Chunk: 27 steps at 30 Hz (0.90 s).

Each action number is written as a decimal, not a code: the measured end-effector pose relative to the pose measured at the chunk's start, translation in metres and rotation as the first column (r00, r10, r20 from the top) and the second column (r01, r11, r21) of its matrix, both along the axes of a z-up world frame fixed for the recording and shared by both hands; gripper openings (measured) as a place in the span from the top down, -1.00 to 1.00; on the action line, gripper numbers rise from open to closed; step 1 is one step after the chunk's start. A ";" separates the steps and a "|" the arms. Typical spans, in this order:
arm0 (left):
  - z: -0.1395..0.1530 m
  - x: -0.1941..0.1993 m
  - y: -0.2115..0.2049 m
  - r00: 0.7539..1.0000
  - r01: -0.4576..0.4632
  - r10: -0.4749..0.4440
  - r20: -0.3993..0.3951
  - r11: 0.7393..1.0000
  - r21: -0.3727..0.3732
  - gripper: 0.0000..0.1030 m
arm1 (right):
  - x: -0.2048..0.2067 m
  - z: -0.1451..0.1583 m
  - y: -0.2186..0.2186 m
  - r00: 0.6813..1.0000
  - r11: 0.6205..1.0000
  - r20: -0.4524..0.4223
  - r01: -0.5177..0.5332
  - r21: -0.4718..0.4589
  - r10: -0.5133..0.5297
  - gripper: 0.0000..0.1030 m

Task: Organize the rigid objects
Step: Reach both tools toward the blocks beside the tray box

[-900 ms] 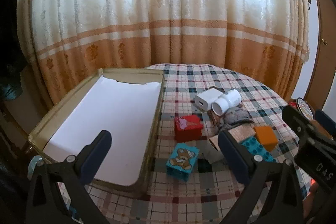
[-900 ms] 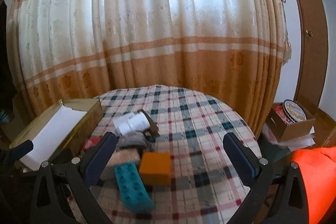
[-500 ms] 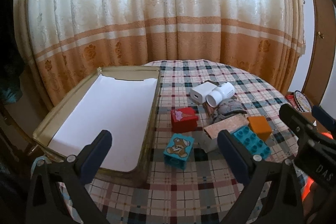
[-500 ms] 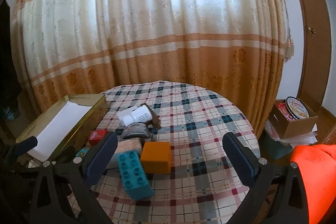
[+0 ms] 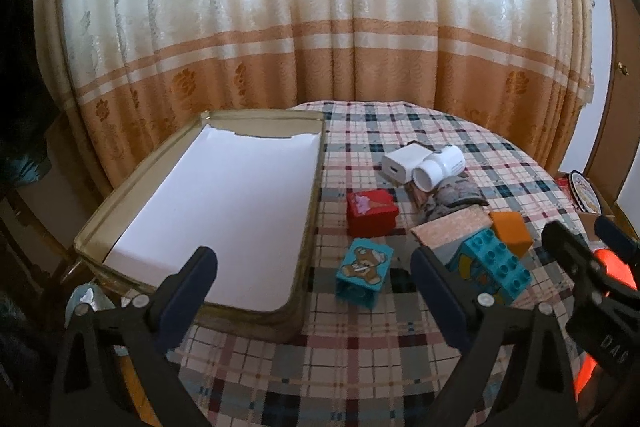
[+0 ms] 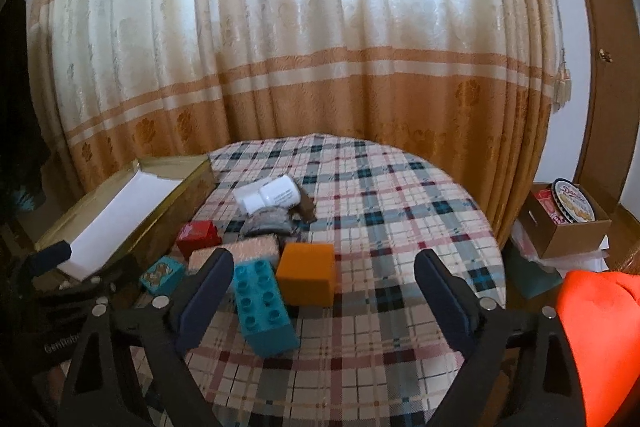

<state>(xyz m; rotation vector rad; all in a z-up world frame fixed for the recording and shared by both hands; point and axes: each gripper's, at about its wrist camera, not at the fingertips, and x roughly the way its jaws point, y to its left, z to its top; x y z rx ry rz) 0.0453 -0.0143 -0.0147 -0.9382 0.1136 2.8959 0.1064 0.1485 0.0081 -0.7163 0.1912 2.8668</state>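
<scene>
On the round plaid table (image 5: 400, 331) lies a heap of small things: a teal bear block (image 5: 362, 273), a red block (image 5: 371, 211), a blue studded brick (image 5: 495, 266) (image 6: 262, 307), an orange cube (image 5: 511, 231) (image 6: 307, 279), a white charger (image 5: 402, 169) and a white tube (image 5: 440, 169) (image 6: 276, 195). A gold tin (image 5: 308, 227) lined with white paper sits at the left. My left gripper (image 5: 316, 281) hovers open over the tin's near corner and the bear block. My right gripper (image 6: 324, 285) hangs open just before the brick and cube. Nothing is held.
A patterned card (image 5: 452, 223) and a grey cloth lump (image 5: 452, 197) lie among the blocks. Orange-and-cream curtains (image 6: 320, 67) hang behind the table. A cardboard box with a biscuit tin (image 6: 572, 211) stands on the floor at right. Orange fabric (image 6: 600, 331) fills the near right corner.
Both views have drawn back and risen a little from the table, so the objects look smaller and farther. Both grippers stay open and nothing on the table has moved.
</scene>
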 end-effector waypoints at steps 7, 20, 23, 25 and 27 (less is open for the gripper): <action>-0.005 -0.006 -0.010 0.999 -0.042 0.042 0.034 0.999 0.012 -0.91 | -0.006 -0.012 -0.007 0.996 0.997 0.059 -0.064 -0.034 0.066 -0.59; -0.010 -0.007 -0.005 0.998 -0.033 0.035 0.052 0.999 -0.029 -0.92 | -0.043 -0.040 -0.012 0.956 0.981 0.239 -0.144 -0.128 0.171 -0.29; -0.011 -0.007 -0.003 0.998 -0.032 0.034 0.051 0.999 -0.037 -0.92 | -0.054 -0.045 -0.014 0.941 0.978 0.283 -0.151 -0.144 0.187 -0.28; -0.010 -0.006 -0.003 0.998 -0.030 0.032 0.049 0.999 -0.038 -0.92 | -0.058 -0.048 -0.016 0.930 0.975 0.306 -0.163 -0.151 0.203 -0.24; -0.011 -0.006 -0.003 0.998 -0.028 0.030 0.050 0.999 -0.037 -0.92 | -0.057 -0.049 -0.017 0.931 0.977 0.306 -0.161 -0.142 0.198 -0.08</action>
